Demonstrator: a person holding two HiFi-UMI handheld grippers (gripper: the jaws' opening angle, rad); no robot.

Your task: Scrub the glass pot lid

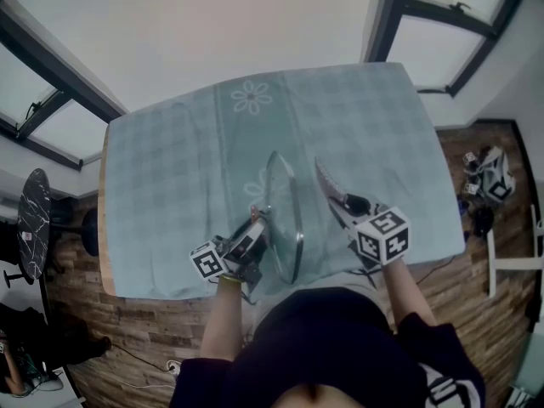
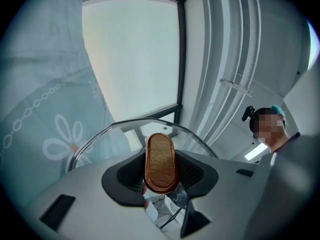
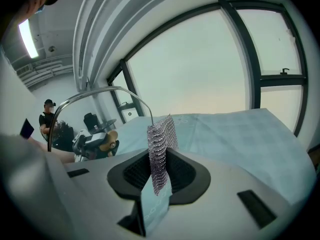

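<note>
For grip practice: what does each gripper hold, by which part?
Left gripper: round glass pot lid, by its wooden knob. Right gripper: silver mesh scrubbing pad, lower part.

There is one glass lid (image 1: 282, 206) with one wooden knob (image 2: 161, 162), one mesh scrubbing cloth (image 3: 161, 146), and two grippers: a left gripper (image 1: 255, 228) and a right gripper (image 1: 348, 204). One bench (image 1: 104, 228) carries one checked tablecloth (image 1: 170, 185).

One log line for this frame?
left claw: shut on lid knob | right claw: shut on mesh scrubber | glass lid: held on edge
</note>
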